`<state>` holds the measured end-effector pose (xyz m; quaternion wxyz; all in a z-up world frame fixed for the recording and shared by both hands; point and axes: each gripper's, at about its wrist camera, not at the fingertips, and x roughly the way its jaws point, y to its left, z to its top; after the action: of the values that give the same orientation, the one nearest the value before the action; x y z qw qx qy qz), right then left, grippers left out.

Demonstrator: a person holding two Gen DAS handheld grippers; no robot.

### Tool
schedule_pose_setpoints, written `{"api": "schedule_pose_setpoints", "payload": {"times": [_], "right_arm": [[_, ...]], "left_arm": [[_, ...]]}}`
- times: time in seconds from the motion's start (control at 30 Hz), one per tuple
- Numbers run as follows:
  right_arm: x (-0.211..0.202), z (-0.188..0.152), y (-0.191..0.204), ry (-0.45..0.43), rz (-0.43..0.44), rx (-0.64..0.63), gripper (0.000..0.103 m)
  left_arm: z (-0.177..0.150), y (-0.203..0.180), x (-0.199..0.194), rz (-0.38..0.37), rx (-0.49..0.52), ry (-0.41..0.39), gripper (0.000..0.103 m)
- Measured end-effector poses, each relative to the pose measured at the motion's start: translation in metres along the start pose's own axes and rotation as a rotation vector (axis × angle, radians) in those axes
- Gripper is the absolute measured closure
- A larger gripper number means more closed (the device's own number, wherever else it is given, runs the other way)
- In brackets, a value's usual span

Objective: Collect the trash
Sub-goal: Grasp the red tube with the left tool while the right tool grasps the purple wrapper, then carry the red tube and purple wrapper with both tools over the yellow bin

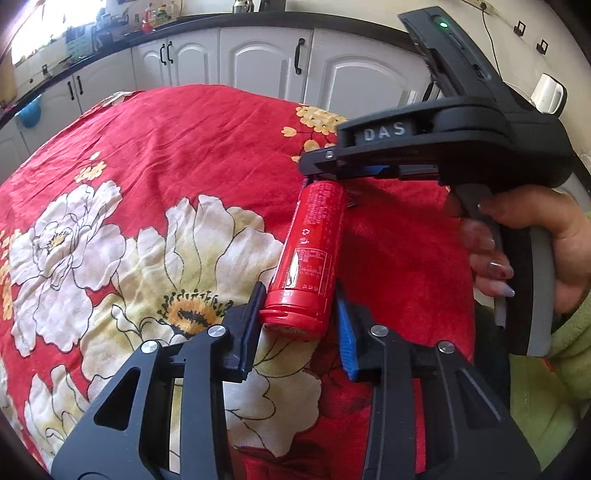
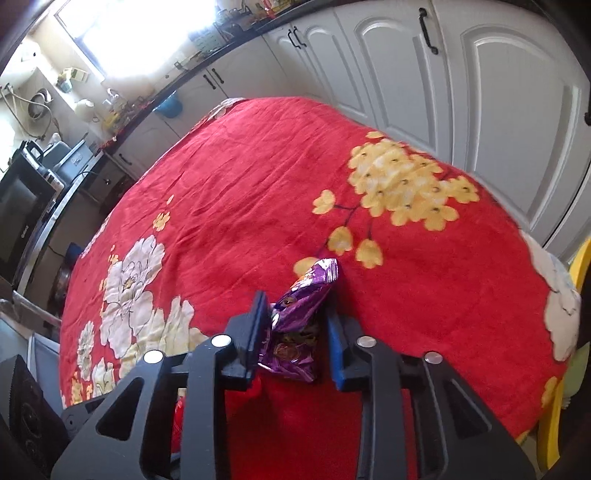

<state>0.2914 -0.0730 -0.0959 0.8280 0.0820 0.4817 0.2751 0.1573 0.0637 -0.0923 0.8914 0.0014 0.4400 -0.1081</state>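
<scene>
A red spray can (image 1: 314,240) lies on the red flowered tablecloth (image 1: 184,140), its base toward the left wrist camera. My left gripper (image 1: 297,310) is shut on that base, a blue pad pressing each side. In the right wrist view a crumpled purple foil wrapper (image 2: 303,299) stands up between the blue pads of my right gripper (image 2: 297,328), which is shut on it. The left wrist view also shows the right gripper (image 1: 317,171) from the side, held by a hand (image 1: 535,229), with its tips just beyond the can's far end. The wrapper is hidden there.
White cabinet doors (image 2: 498,129) and a dark counter (image 1: 221,22) run behind the table. A yellow chair (image 2: 580,266) stands at the table's right edge and a black microwave (image 2: 22,206) sits far left. A green sleeve (image 1: 554,369) is at the right.
</scene>
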Motion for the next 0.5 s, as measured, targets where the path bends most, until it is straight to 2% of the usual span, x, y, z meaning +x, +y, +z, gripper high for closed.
{"api": "schedule_pose_setpoints", "payload": {"times": [0.5], "right_arm": [[-0.064,-0.032,-0.053,-0.124,-0.071,0.036,0.077]], "left_arm": [[0.014,-0.012,-0.003,-0.003,-0.034,-0.047,0.078]]}}
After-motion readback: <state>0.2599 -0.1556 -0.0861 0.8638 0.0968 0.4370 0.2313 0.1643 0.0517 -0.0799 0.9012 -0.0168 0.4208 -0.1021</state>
